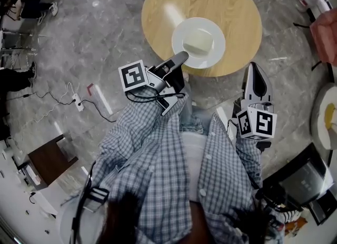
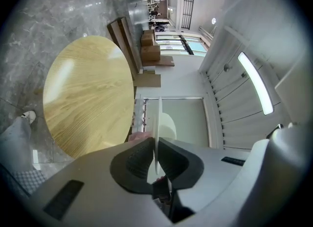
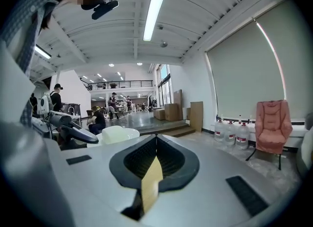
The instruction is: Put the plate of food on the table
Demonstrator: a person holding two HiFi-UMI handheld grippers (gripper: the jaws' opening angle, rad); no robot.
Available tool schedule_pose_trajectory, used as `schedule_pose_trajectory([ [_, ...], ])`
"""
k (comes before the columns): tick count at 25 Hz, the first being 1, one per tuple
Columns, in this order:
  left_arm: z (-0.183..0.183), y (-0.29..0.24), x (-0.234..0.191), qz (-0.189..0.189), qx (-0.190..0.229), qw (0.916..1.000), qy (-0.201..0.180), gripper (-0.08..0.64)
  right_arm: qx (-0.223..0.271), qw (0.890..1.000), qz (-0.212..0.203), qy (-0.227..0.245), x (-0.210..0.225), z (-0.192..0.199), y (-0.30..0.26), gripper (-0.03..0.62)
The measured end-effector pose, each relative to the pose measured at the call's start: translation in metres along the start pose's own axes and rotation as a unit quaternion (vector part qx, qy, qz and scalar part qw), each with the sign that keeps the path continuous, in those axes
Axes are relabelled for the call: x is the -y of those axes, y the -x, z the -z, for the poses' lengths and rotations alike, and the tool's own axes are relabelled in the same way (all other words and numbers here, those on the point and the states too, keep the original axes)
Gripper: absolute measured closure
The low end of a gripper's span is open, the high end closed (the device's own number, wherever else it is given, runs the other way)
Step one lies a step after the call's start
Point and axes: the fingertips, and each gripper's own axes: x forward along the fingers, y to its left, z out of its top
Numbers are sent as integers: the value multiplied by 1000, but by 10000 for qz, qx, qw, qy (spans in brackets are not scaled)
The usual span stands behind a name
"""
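A white plate (image 1: 198, 42) carrying a pale block of food (image 1: 198, 41) is over the near edge of the round wooden table (image 1: 231, 6). My left gripper (image 1: 180, 57) is shut on the plate's near rim. In the left gripper view the plate (image 2: 159, 118) shows edge-on between the jaws, the food (image 2: 167, 125) lies on its right side, and the table (image 2: 88, 94) lies to the left. My right gripper (image 1: 254, 68) is off the table's near right side, shut and holding nothing. Its jaws meet in the right gripper view (image 3: 156, 140), where the plate (image 3: 117, 134) appears at the left.
A pink armchair (image 1: 326, 32) stands at the right, with water bottles (image 3: 230, 130) beside it. A second white table with a plate (image 1: 329, 117) is at the far right. A power strip and cables (image 1: 79, 101) lie on the floor at the left, near a small brown table (image 1: 50, 159).
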Motion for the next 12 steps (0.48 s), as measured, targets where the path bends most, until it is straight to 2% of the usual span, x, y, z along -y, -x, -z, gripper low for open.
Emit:
schedule_pose_trajectory([
  [5, -19, -18, -7, -15, -183, 9998, -49, 540, 26, 9999, 83, 148, 3, 1, -20, 584],
  [12, -56, -55, -4, 105, -442, 9990, 55, 538, -143, 9996, 258, 52, 10, -6, -67, 584],
])
